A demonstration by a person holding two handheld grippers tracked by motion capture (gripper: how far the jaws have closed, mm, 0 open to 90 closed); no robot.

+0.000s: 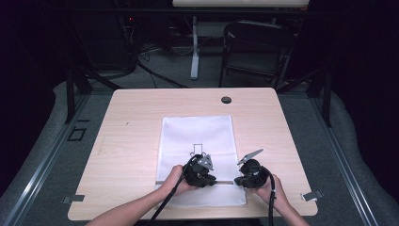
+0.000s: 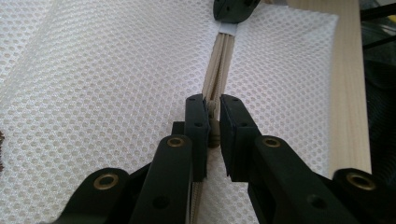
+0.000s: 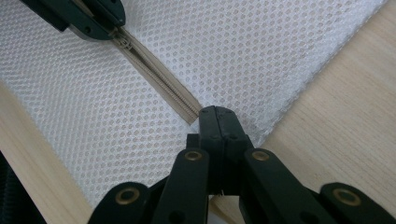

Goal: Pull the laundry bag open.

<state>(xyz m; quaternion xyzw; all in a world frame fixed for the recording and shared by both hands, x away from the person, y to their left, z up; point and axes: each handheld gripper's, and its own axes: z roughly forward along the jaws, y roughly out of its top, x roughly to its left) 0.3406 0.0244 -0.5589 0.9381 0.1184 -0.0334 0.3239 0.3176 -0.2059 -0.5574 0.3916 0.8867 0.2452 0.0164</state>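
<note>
Here we are at the near edge of the desk (image 1: 141, 103), where a white mesh bag (image 1: 197, 134) lies flat, its beige zipper (image 3: 156, 77) running across its near end. The left gripper (image 2: 212, 114) has its jaws pinched together on the zipper's slider (image 2: 214, 133), the little pull caught between the pads. The right gripper (image 3: 218, 122) has its jaws fully together, clamped on the fabric at the end of the zipper tape, close to the bag's right edge and just short of the bare wood.

Now, the risks. That slider is small, and the left jaws hold only a sliver of it, so a pull off the line of the teeth would likely let it pop free. If the right gripper's hold on the mesh slips, I'd expect the whole bag to drag along the desk instead of the zipper running, bunching the fabric up under the slider. Loose mesh could also catch in the teeth and jam things. And the two grippers sit close together, so a long stroke toward each other could bring them into a knock.

As for writing: no brand or label text can be read. The bag carries a small dark outline mark (image 1: 197, 149) near its middle, too small to make out.
</note>
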